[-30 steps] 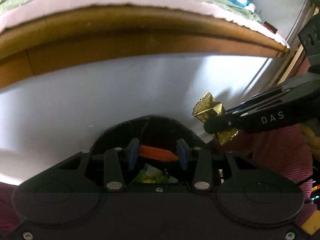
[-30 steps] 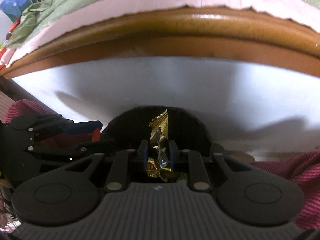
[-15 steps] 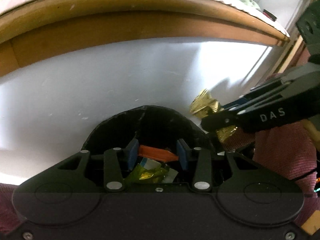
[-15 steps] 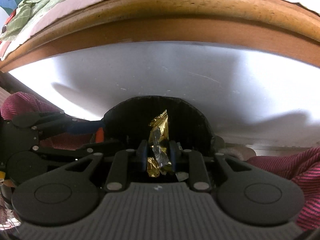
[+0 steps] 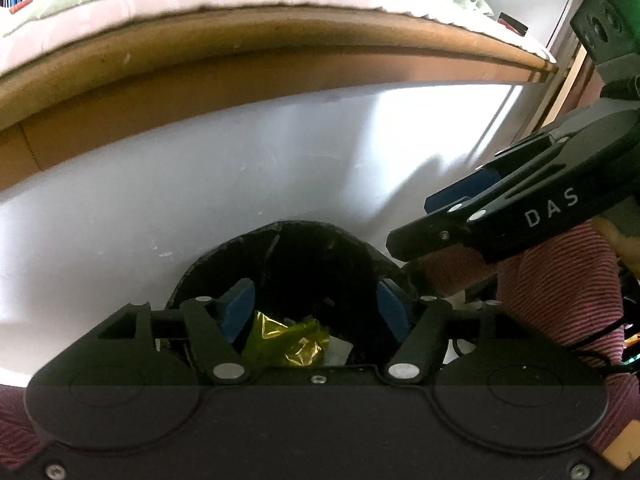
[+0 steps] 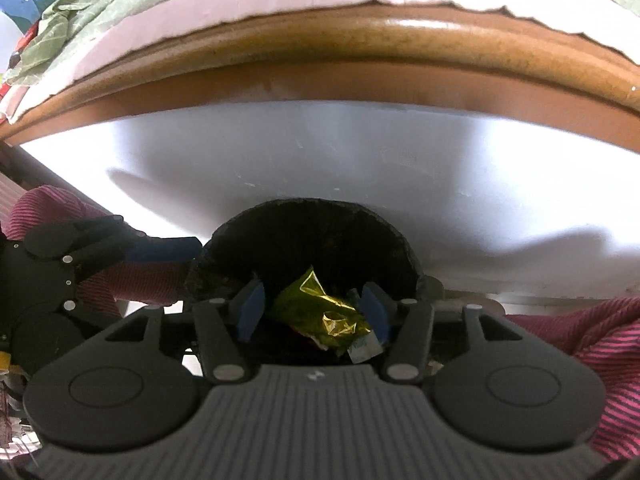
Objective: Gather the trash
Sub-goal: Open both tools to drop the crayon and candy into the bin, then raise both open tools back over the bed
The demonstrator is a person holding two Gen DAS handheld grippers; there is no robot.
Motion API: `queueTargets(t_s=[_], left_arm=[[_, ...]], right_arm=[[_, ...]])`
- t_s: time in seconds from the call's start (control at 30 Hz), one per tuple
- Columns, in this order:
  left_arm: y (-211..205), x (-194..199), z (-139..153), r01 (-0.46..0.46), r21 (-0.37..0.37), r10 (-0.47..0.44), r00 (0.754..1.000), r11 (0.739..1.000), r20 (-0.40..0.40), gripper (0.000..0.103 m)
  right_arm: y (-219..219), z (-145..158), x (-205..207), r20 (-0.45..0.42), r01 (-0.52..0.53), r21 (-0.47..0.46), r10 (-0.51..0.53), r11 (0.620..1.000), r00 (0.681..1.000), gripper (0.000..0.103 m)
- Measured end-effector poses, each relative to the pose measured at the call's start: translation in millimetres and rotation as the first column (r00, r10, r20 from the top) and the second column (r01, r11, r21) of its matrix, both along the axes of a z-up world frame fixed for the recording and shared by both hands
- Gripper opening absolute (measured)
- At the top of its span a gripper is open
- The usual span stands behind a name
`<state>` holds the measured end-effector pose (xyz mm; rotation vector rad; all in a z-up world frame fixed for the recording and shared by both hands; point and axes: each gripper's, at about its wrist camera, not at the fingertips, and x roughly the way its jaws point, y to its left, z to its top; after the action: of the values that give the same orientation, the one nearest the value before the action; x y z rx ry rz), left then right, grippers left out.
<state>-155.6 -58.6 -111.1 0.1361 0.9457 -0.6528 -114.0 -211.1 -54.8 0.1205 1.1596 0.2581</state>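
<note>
Hovering over the black bin [image 6: 304, 240] at the white desk [image 6: 320, 152] edge, both claws, left [image 5: 316, 312] and right [image 6: 312, 312], are opening with nothing gripped, the gold wrapper [image 6: 320, 312] lying inside, though light foil could cling to a pad or spring out.

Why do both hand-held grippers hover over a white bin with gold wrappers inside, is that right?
Nearly. The bin is black, not white, as the right wrist view shows. Both the left hand-held gripper and right hand-held gripper hover over it, jaws opening, with gold wrappers inside.
</note>
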Motion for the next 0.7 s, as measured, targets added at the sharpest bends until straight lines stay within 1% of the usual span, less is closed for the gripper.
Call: queueTargets(t_s=[0.2,0.37,0.57,0.7], left_arm=[[1.9,-6.9,16.6,-0.002,-0.028,0.003,0.999,1.000,0.044,0.073],[2.8,-11.5,37.5,-0.005,-0.044,0.009,0.995,0.999,0.098,0.075],[7.1,-15.9,68.2,-0.005,-0.074,0.019,0.983,0.997,0.184,0.077],[11.8,-12.3,86.5,-0.016,-0.105,0.039,0.973,0.994,0.226,0.079]], right_arm=[[-0.5,18.1,-5.0,0.048,-0.017,-0.013,0.017,1.000,0.999,0.075],[-5.1,38.0,-10.0,0.097,-0.019,-0.007,0.020,1.000,0.995,0.078],[-13.7,70.7,-19.3,0.196,-0.024,-0.002,0.024,1.000,0.980,0.081],[-19.8,91.7,-21.6,0.273,-0.012,-0.008,0.014,1.000,0.962,0.082]])
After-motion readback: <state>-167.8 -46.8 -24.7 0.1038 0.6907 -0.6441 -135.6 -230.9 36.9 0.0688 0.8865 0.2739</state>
